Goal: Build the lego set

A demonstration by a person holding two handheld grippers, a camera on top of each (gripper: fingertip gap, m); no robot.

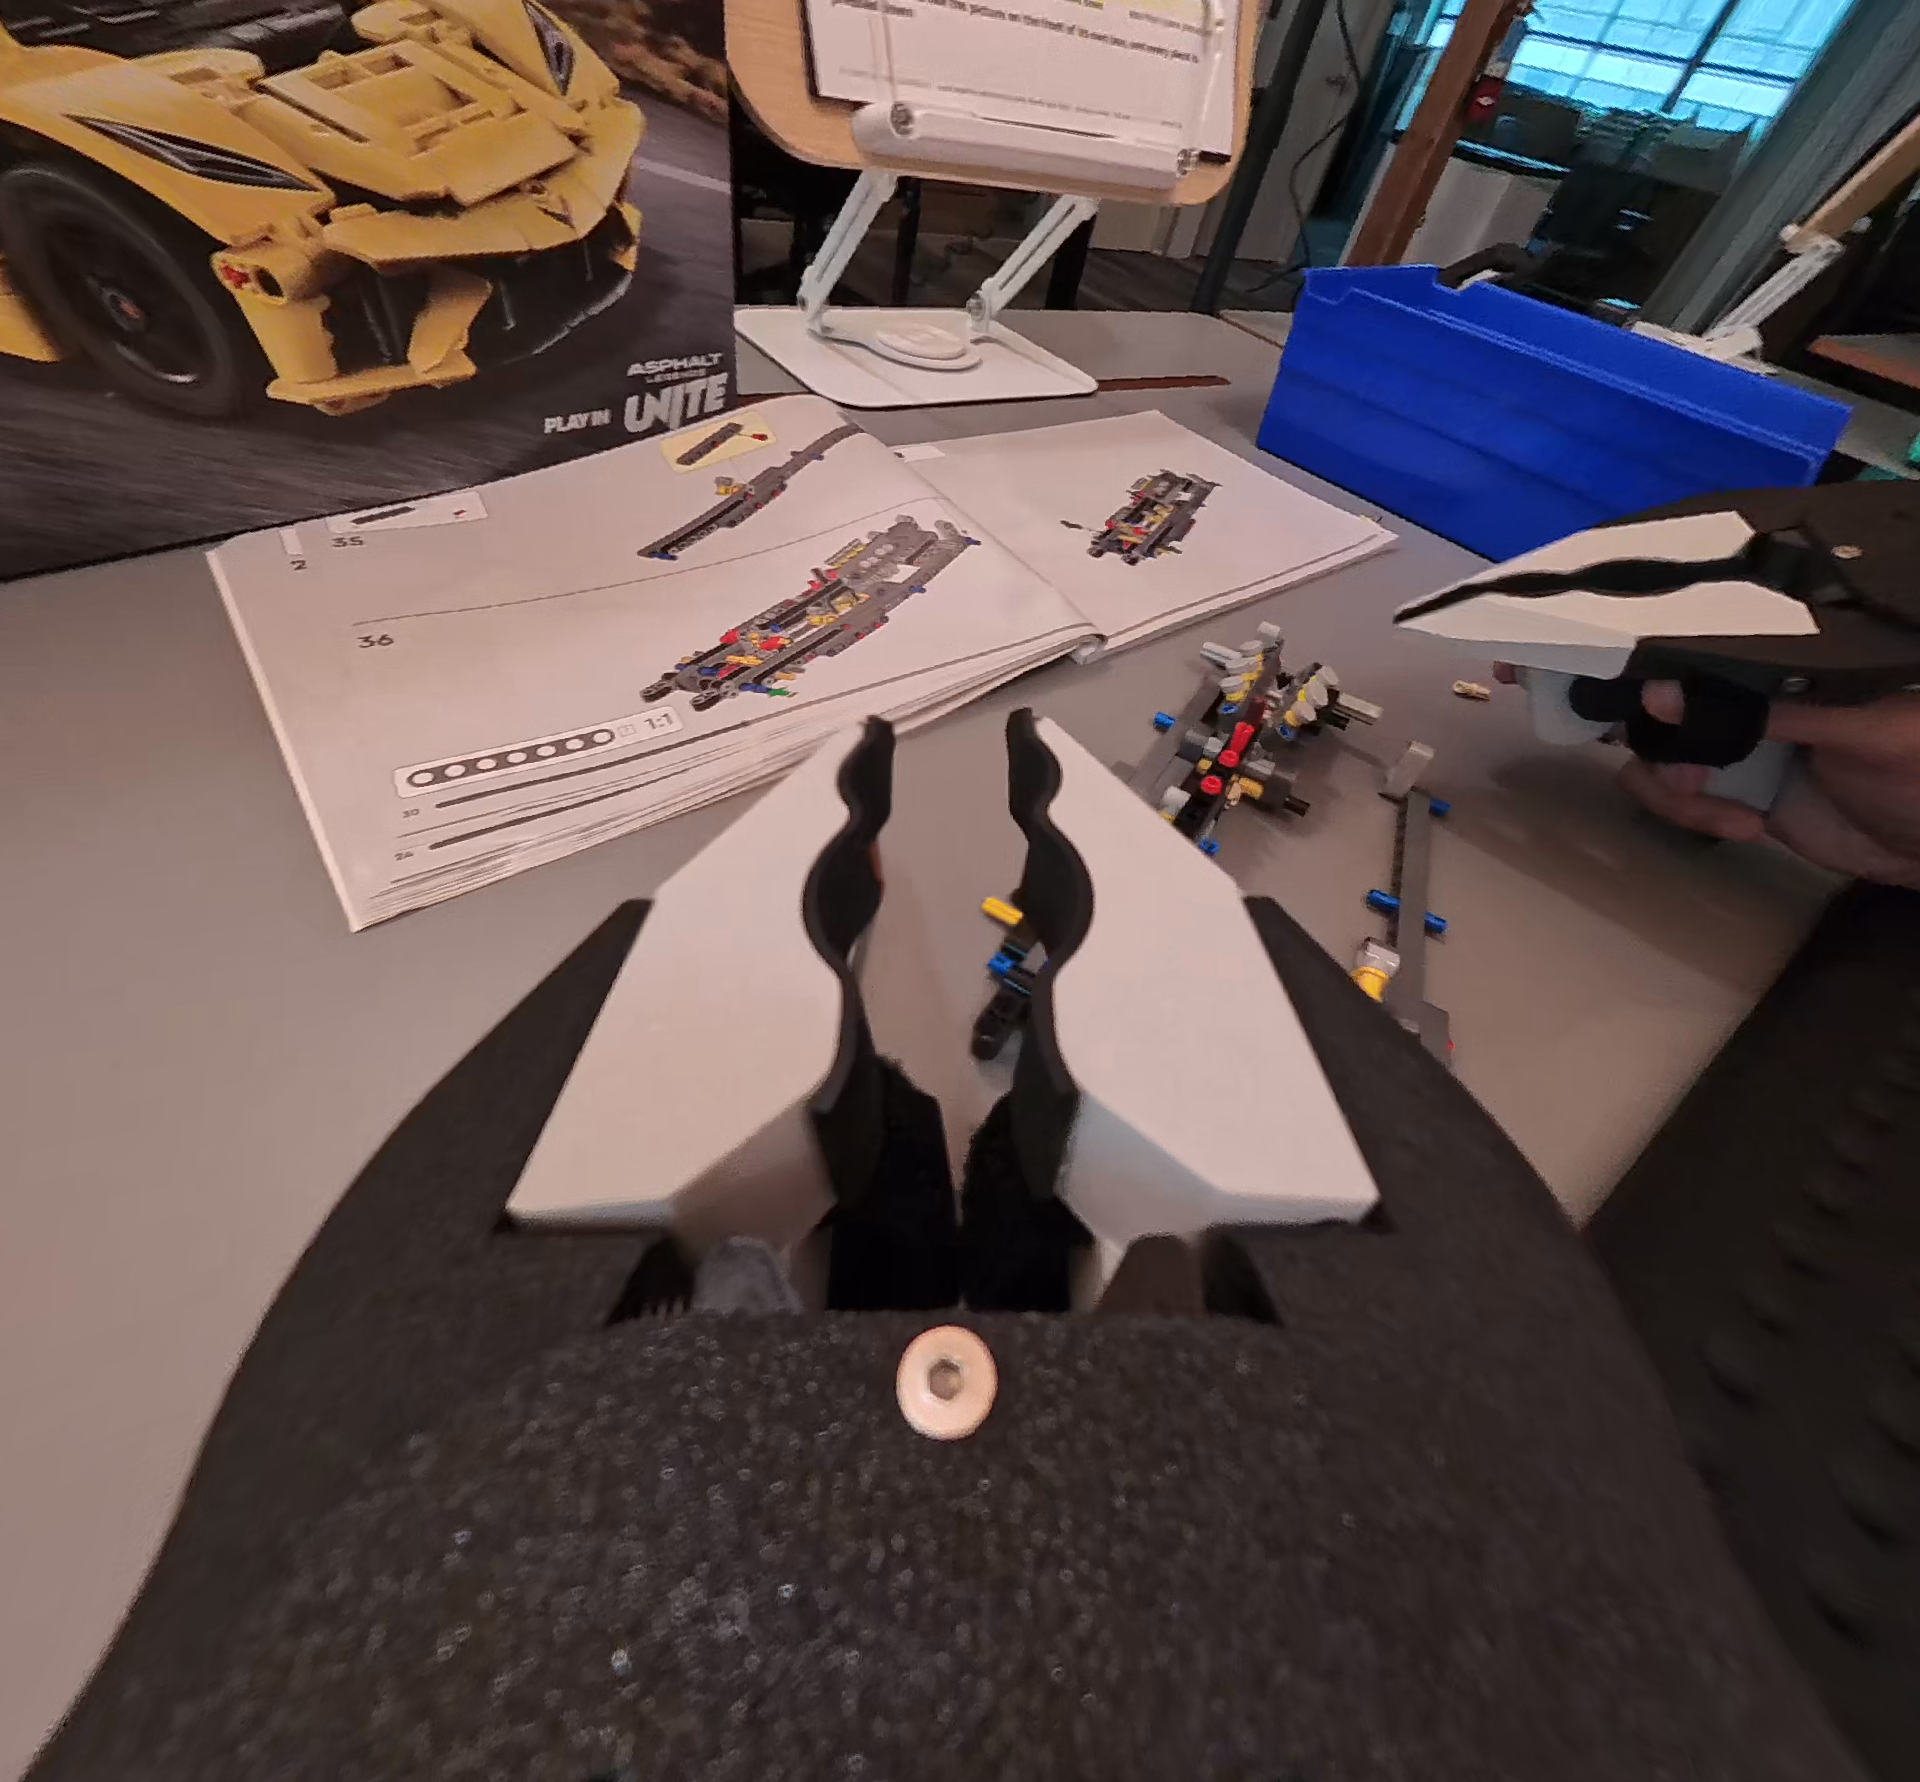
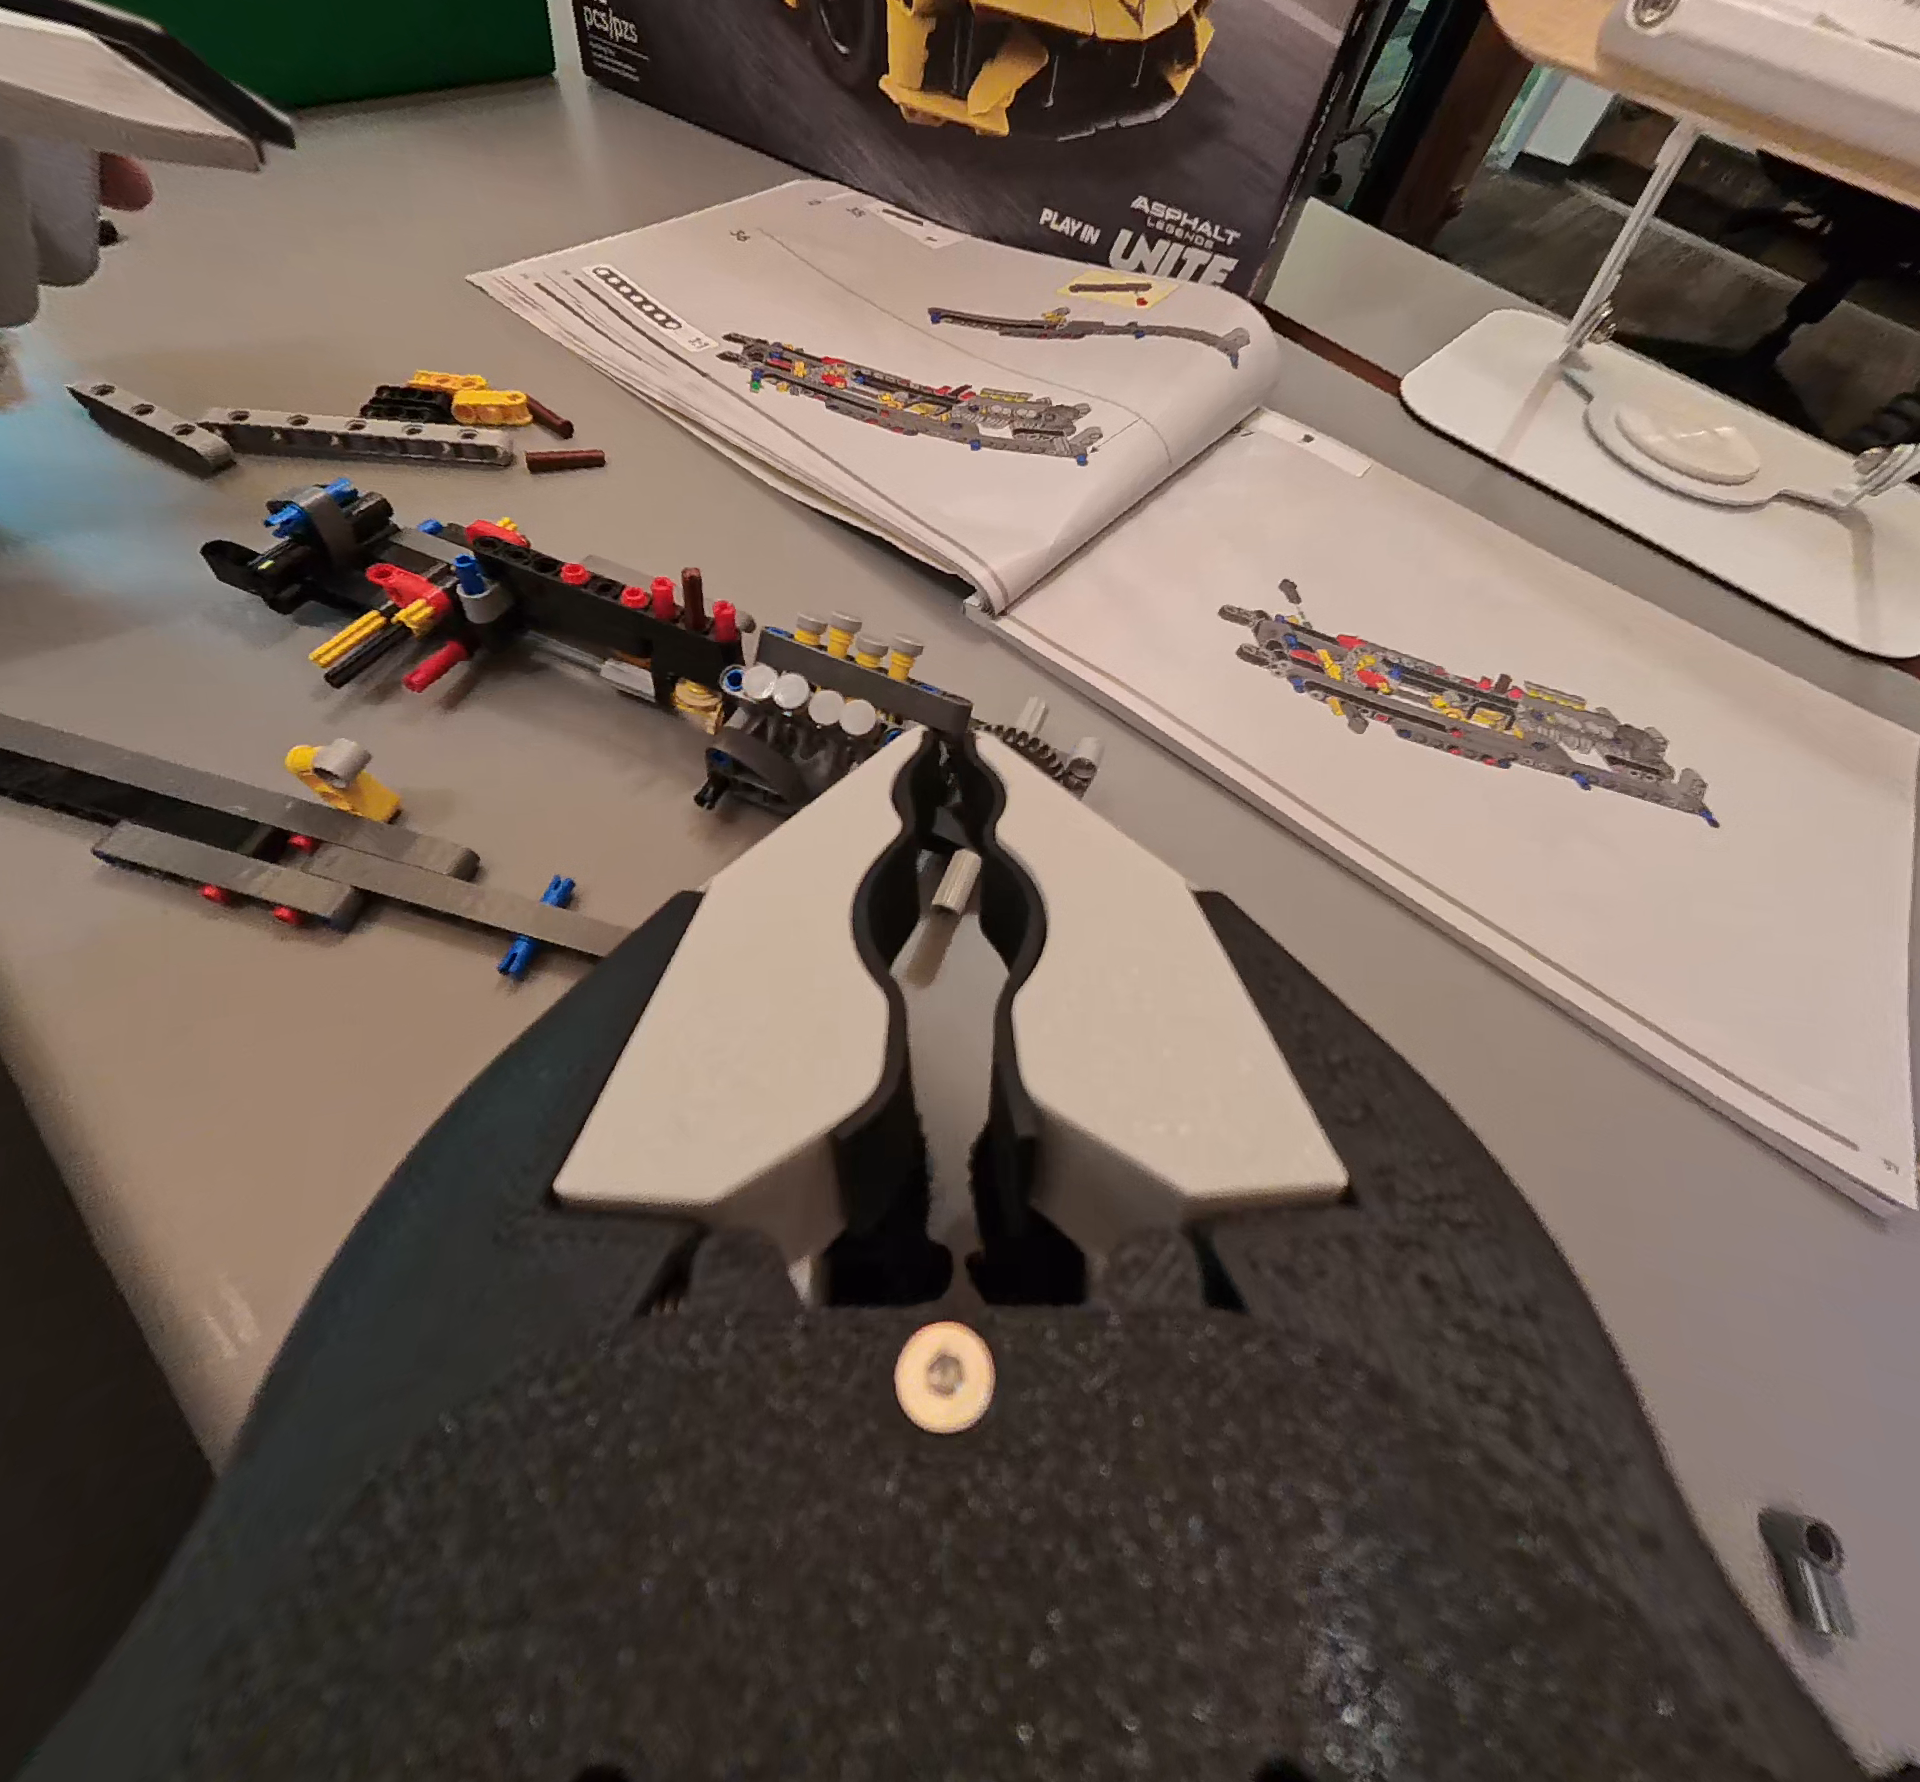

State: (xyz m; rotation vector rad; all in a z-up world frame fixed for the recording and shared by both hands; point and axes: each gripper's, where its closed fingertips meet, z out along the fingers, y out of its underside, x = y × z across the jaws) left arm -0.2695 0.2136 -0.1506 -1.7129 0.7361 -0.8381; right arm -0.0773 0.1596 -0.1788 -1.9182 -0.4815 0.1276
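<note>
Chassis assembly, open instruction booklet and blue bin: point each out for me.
chassis assembly (image 2: pixel 582 610): right wrist view, on its black beam.
instruction booklet (image 2: pixel 1475 880): right wrist view, on the right page.
blue bin (image 1: pixel 1538 413): left wrist view, on its side wall.

One box (image 2: pixel 987 49), one open booklet (image 2: pixel 1195 527), one blue bin (image 1: pixel 1538 413), two paper stands (image 1: pixel 925 350), two hand-held grippers (image 1: pixel 951 745).

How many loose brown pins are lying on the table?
2. One brown pin lies at the yellow and black beam pile; the other brown pin lies just nearer the camera, by the long grey beam. More may be hidden.
</note>
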